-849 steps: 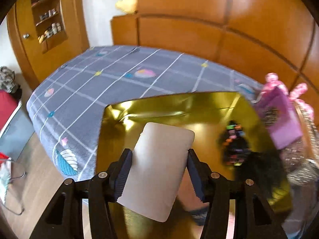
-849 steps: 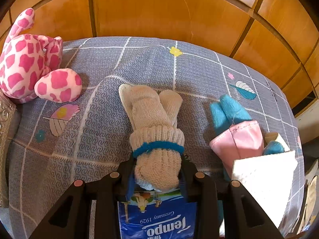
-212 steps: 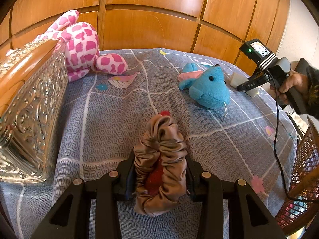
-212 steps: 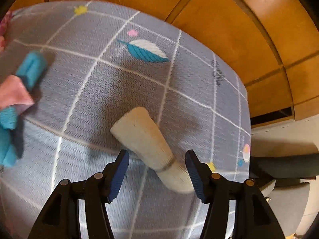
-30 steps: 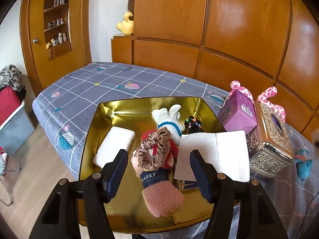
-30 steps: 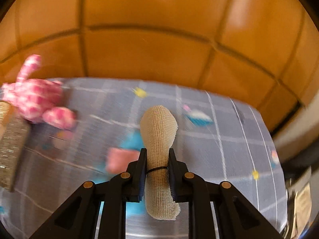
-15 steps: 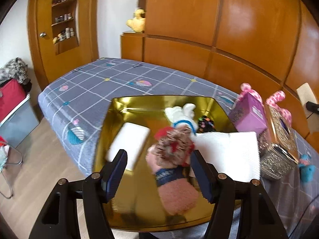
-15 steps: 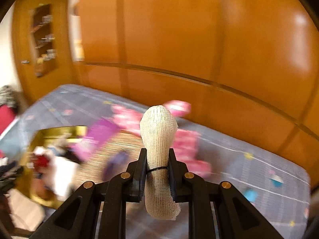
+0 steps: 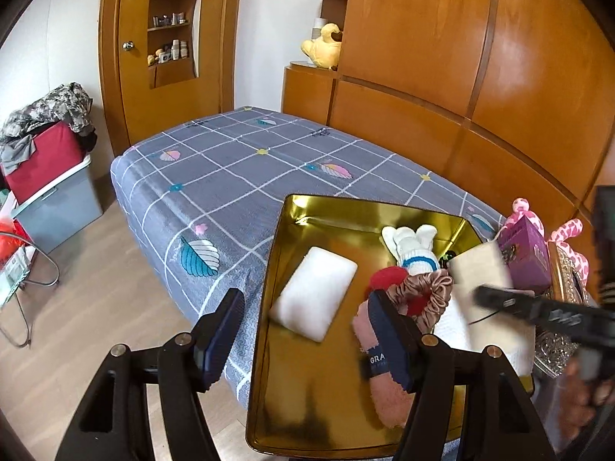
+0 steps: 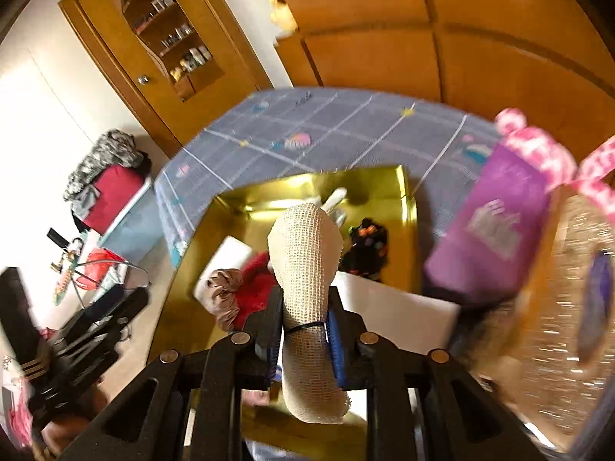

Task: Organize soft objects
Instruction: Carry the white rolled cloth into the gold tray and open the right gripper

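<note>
The right gripper (image 10: 303, 326) has its fingers closed tight on a gauze roll (image 10: 305, 269), pinched at the band around its lower half, and it hangs above the gold tray (image 10: 409, 207) that sits on the bed (image 9: 230, 176). The left gripper (image 9: 307, 336) is empty, its fingers spread wide, off the near left edge of the tray.

The step in hand looks like setting the roll down in the tray. To do it well, I would aim for bare gold floor, probably the near left part in front of the white sponge (image 9: 313, 294), bring the roll low before letting go so it does not bounce or roll onto its neighbours, and keep the left gripper out of the way.

Counted in the tray: one white sponge, one white sock (image 9: 413, 247) with a blue band, one tan scrunchie (image 9: 426, 294) over something red, one pink fluffy piece (image 9: 384, 395), one black hair tie bundle (image 10: 365, 247), one white folded cloth (image 10: 396, 315). Beside the tray stand one purple box (image 10: 496, 234) and one silver ornate box (image 9: 569, 272); the pink spotted toy behind them is only partly seen
</note>
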Demonstrator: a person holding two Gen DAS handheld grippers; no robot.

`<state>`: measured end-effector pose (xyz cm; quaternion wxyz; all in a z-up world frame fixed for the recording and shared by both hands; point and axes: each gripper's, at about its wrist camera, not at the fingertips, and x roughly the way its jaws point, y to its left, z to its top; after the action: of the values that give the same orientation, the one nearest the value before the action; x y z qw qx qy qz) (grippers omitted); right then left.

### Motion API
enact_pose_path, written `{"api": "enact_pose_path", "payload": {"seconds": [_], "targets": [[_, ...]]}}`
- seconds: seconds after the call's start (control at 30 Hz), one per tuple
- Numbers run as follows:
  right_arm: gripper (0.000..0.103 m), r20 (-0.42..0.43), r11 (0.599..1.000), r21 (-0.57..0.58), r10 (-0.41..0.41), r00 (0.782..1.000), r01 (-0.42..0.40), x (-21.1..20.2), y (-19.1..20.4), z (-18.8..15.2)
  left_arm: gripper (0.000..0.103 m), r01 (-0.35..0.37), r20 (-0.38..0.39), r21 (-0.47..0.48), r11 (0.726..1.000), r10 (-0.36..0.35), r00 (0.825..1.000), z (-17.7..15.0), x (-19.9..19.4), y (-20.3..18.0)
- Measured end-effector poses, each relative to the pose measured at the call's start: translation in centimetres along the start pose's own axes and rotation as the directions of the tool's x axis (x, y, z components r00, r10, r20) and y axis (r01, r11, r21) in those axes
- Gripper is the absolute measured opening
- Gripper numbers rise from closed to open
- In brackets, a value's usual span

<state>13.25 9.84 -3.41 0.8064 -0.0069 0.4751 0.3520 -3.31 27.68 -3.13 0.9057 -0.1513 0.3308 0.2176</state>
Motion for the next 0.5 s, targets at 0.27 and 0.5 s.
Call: {"api": "enact_pose_path", "payload": {"seconds": [0.27,0.5], "targets": [[0.045,-0.077,0.999,0.004,-0.032,0.996,0.033,3.9,0.5,-0.9,0.070,0.023,0.005,0.014,1.000,-0.024,1.000,-0.2,-0.2,-0.6],[0.053,-0.012,0.999,-0.022,-0.040,0.999,0.040,0.9,1.0,-1.8,0.070,0.037,0.003,0.031,0.999,-0.037,0.999,-0.5,-0.4,-1.3]]}}
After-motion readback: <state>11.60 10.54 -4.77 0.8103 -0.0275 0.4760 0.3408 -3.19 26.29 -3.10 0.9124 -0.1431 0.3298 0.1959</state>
